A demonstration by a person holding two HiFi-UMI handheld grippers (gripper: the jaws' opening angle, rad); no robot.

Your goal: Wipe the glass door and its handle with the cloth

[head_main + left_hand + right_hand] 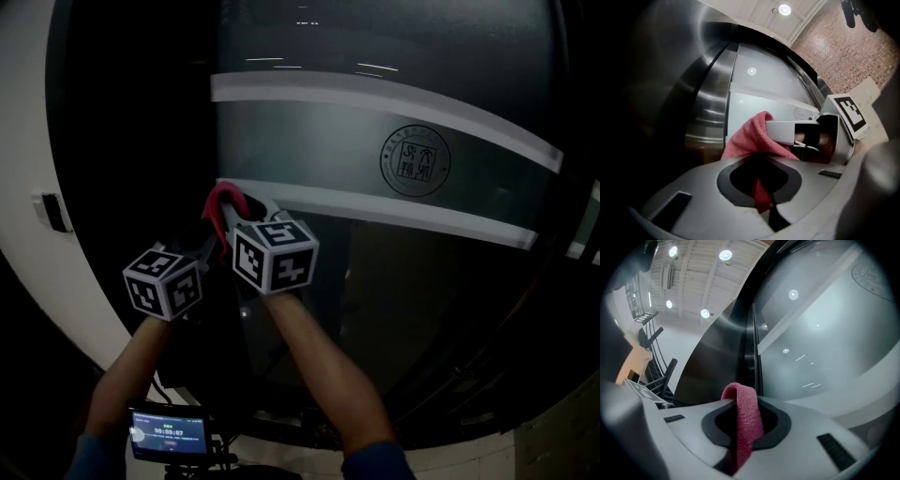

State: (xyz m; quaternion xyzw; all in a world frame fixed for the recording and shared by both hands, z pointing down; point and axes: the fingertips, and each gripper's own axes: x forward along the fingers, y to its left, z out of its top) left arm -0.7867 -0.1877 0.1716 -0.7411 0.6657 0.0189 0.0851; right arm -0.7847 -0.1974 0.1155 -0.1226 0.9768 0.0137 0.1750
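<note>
The cloth (222, 200) is clamped by the left tool (761, 192) and the right tool (740, 425) near the 9 o'clock edge of the glass door (375, 234); its narrow pinch may be pulled free by wiping friction.

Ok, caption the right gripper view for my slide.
Right gripper shut on a red cloth, pointed at the glass door.
</note>
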